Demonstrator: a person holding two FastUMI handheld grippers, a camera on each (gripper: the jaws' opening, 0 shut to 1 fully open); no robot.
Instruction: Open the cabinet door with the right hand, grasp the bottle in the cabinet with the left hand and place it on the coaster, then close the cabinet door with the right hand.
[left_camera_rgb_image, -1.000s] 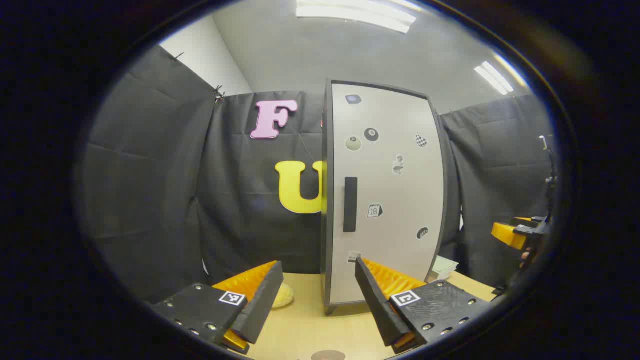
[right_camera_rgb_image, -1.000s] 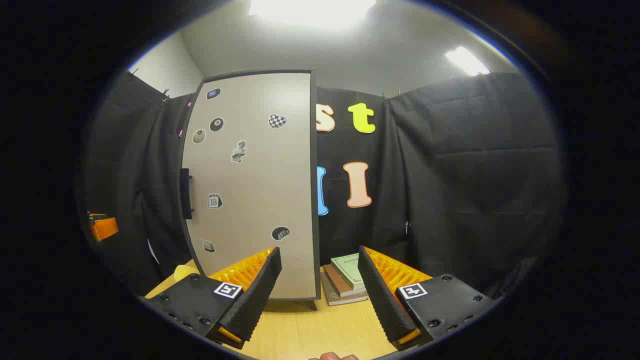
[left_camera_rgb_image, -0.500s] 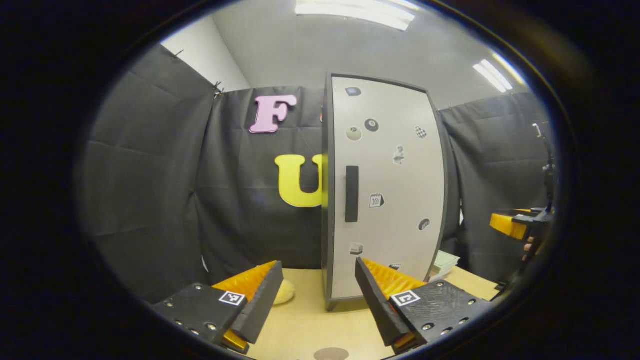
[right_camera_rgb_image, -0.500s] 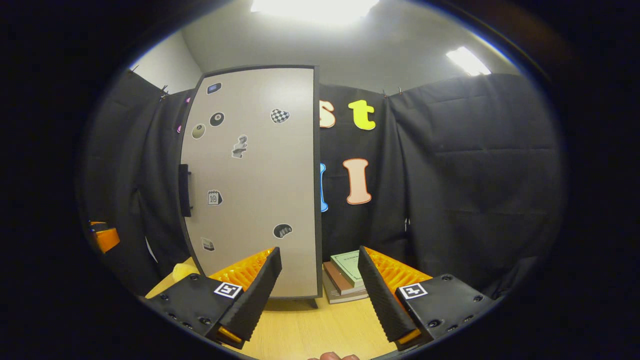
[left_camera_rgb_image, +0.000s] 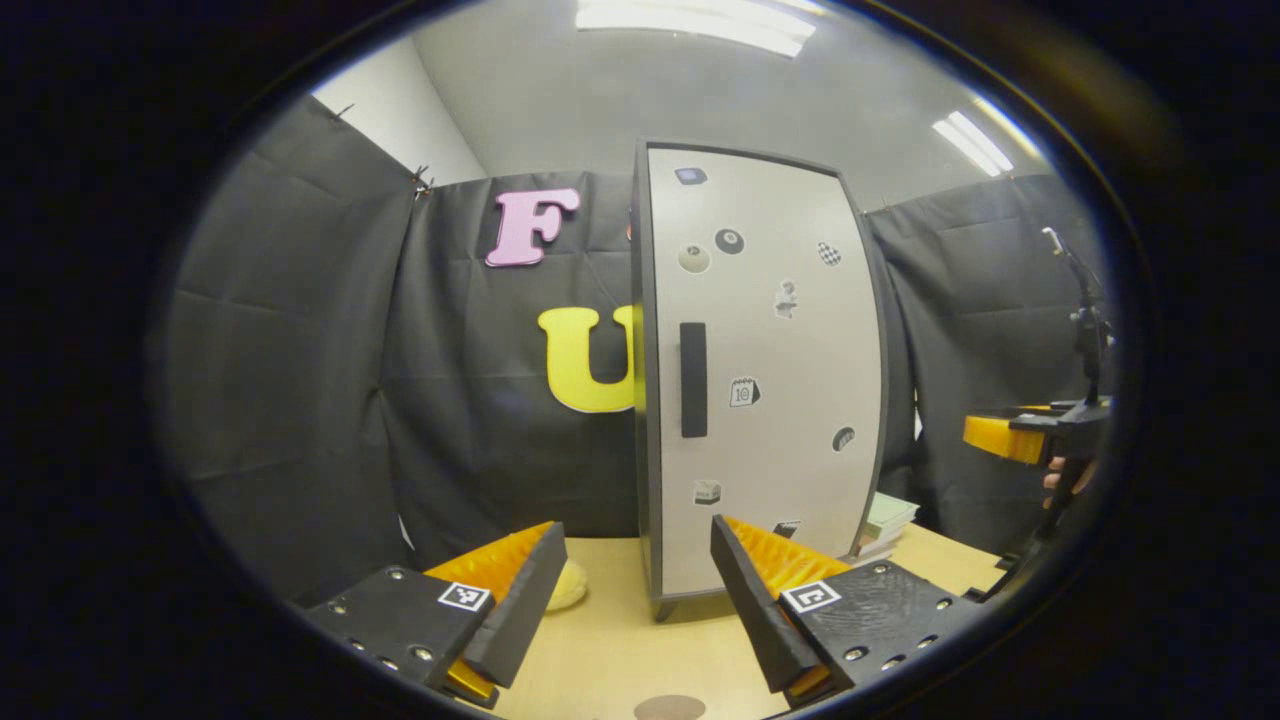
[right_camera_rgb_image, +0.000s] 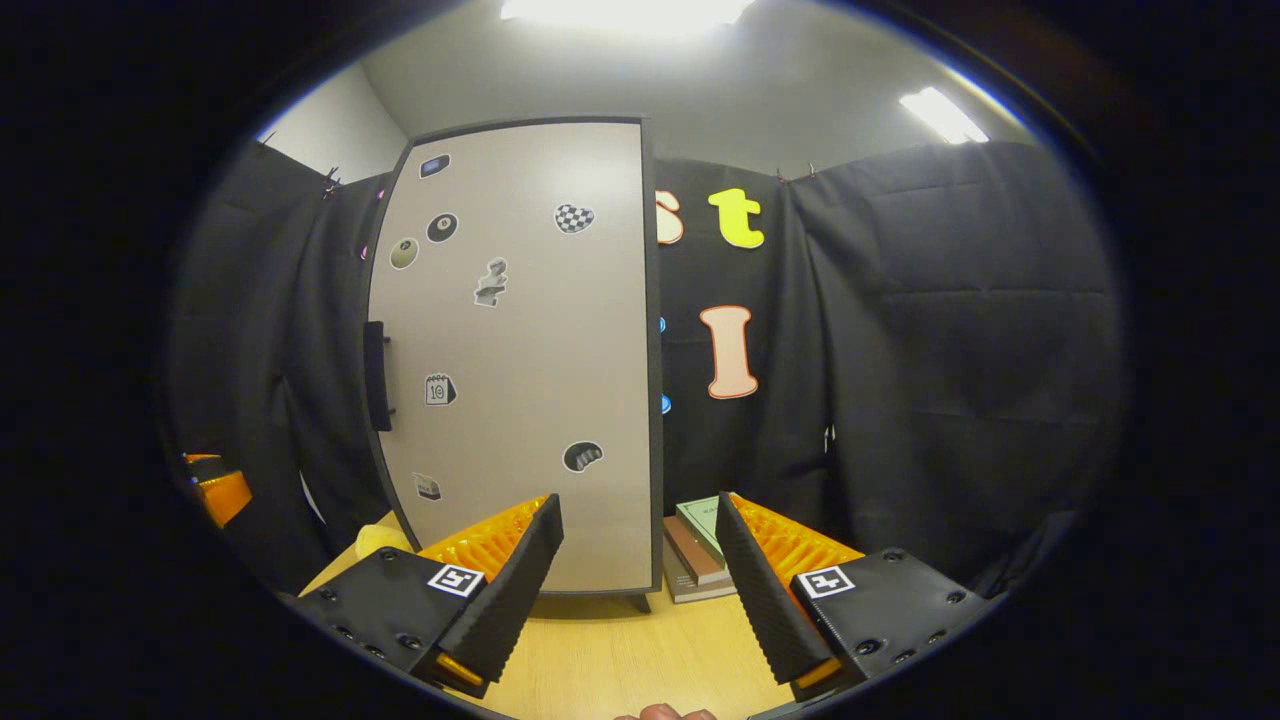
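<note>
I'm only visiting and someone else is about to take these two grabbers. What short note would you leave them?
Left gripper: open, empty, facing the cabinet.
Right gripper: open, empty, short of the door.
Cabinet door is shut; its handle is untouched. The bottle is presumably inside.
Coaster lies on the table below the left gripper.
Done: nothing.
Left: open the door, move the bottle to the coaster, close the door.

Shut cabinet door (left_camera_rgb_image: 770, 380) straight ahead, bare tabletop (left_camera_rgb_image: 610, 650) before it, books (right_camera_rgb_image: 700, 545) beside its foot.
</note>
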